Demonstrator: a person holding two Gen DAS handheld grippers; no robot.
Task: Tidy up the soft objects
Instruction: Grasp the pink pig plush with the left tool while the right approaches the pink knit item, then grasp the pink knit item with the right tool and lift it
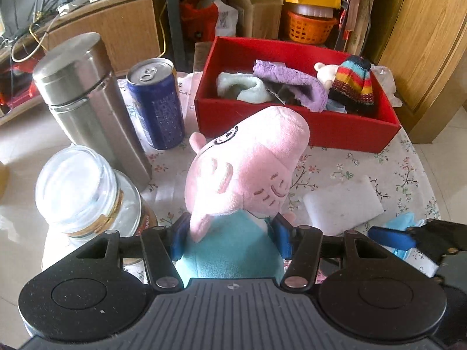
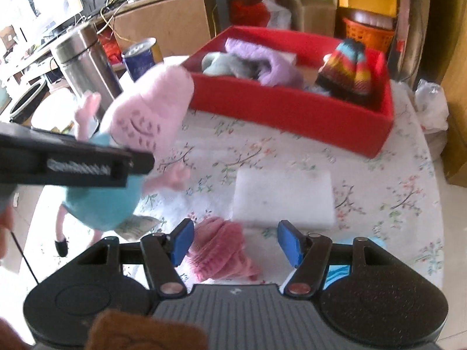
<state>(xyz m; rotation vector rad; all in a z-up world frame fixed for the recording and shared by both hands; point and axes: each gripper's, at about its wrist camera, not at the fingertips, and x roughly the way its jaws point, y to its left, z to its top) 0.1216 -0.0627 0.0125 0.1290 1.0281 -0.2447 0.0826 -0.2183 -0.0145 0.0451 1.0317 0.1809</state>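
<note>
A pink pig plush (image 1: 248, 169) in a teal shirt hangs above the flowered tablecloth, its feet off the table in the right wrist view. My left gripper (image 1: 230, 233) is shut on its teal body, blue pads pressing both sides. Behind it stands a red box (image 1: 292, 128) holding a purple knit (image 1: 292, 81), a pale fluffy piece (image 1: 245, 84) and a striped knitted hat (image 1: 353, 81). My right gripper (image 2: 236, 239) is open, low over a pink knitted piece (image 2: 219, 248) that lies between its pads without touching them. The pig (image 2: 146, 110) is up at the left there.
A steel flask (image 1: 87, 93), a blue can (image 1: 157, 105) and a glass jar (image 1: 84, 186) stand at the left. A white foam block (image 2: 283, 195) lies mid-table before the red box (image 2: 277, 108). A light blue item (image 1: 405, 221) lies by the right edge. Cluttered shelves stand behind.
</note>
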